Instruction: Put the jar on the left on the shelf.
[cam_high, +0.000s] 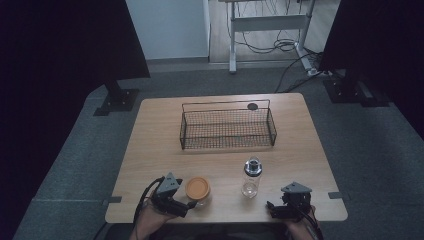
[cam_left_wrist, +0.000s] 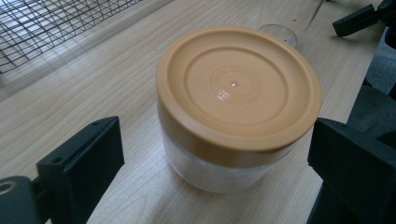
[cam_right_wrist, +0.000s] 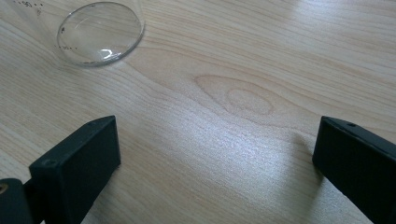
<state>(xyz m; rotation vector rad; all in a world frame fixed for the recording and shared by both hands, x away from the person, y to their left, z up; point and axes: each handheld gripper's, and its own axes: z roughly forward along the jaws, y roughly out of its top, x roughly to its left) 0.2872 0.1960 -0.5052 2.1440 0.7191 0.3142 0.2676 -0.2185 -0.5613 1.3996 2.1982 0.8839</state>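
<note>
Both tongs gape: left tongs (cam_left_wrist: 215, 154) flank unlabeled orange-lidded jar (cam_left_wrist: 238, 107), untouched.

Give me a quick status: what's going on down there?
Left gripper open, jaws either side of the jar, not touching. Right gripper open over bare table, bottle ahead. Nothing in the way.

The left gripper (cam_high: 189, 204) is low at the near left edge, held in the person's left hand (cam_high: 150, 216). It points to the right. Its two black jaws are wide apart and hold nothing. The right gripper (cam_high: 272, 207) is low at the near right edge, in the right hand (cam_high: 299, 227). It points to the left. Its jaws are wide apart too, with nothing in them.
</note>
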